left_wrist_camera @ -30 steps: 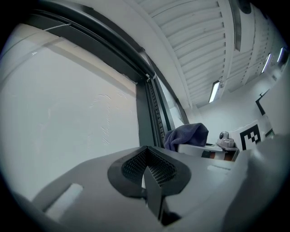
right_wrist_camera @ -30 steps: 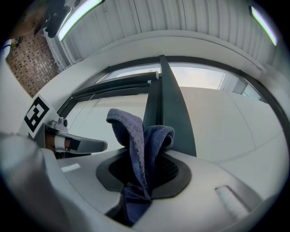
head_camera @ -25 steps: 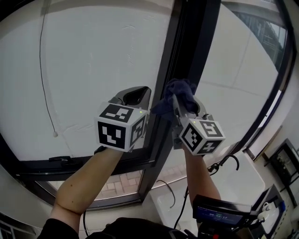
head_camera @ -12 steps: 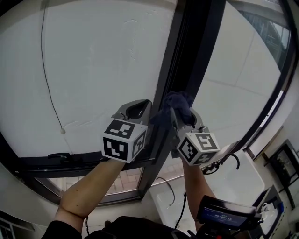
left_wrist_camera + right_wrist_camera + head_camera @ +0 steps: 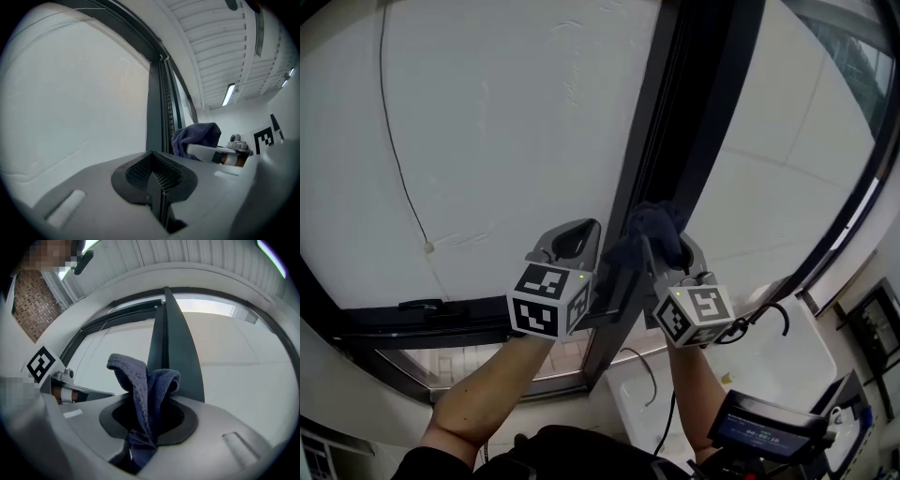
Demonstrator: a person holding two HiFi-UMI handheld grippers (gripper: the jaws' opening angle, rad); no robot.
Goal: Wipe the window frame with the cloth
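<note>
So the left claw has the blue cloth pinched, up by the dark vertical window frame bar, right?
Not the left. The right claw has the blue cloth pinched, up by the dark vertical window frame bar, as the right gripper view shows. The left claw is shut on nothing.

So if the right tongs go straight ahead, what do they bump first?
Probably the dark window frame, right ahead; the cloth in the right tongs would touch it first. Depth is unclear.
</note>
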